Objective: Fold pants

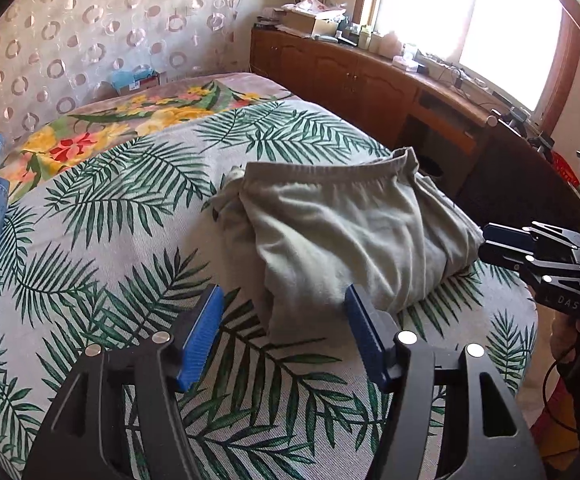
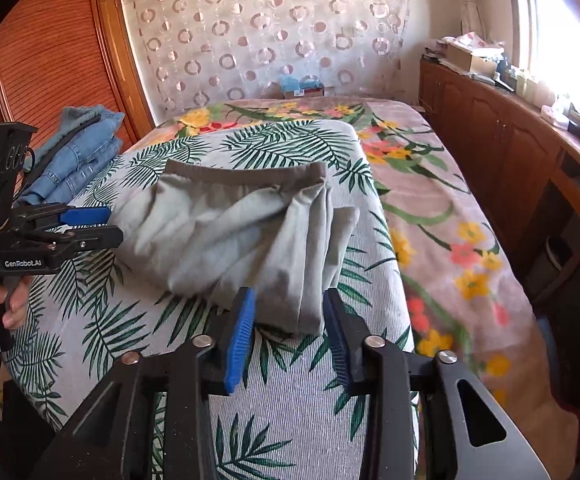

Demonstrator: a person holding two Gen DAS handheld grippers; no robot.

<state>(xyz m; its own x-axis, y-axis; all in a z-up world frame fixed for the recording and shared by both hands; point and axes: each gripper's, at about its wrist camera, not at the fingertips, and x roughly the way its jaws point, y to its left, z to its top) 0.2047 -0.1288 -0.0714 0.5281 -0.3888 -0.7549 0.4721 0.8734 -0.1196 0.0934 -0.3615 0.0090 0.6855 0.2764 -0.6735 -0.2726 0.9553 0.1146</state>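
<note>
A: Where are the pants (image 1: 342, 236) lying?

B: In the middle of the left wrist view, on a ribbed sheet with green palm leaves (image 1: 102, 240); the cloth is soft, pale grey-green and much wrinkled, folded to a thick bundle; the gathered elastic waistband (image 2: 246, 174) is at the far side, in the upper middle of the right wrist view.

A: And the left gripper (image 1: 286, 308)?

B: It is low in the frame, jaws wide apart, nothing between them; the ridged blue pads (image 1: 202, 340) stand just before the near fold of the bundle; whether the right-hand pad touches the cloth I cannot tell.

A: The right gripper (image 2: 290, 312)?

B: Also parted, but less wide, and it grips nothing; the near corner of the bundle lies just beyond the tips.

A: What room is there around?

B: Bare sheet lies near the bundle at the lower left of both views; the sheet's edge runs down the right of the right wrist view, and beyond it is a fleecy flowered blanket (image 2: 450, 240); folded blue jeans (image 2: 78, 152) are at the left middle; a brown wooden cabinet (image 1: 350, 76) stands at the upper right.
</note>
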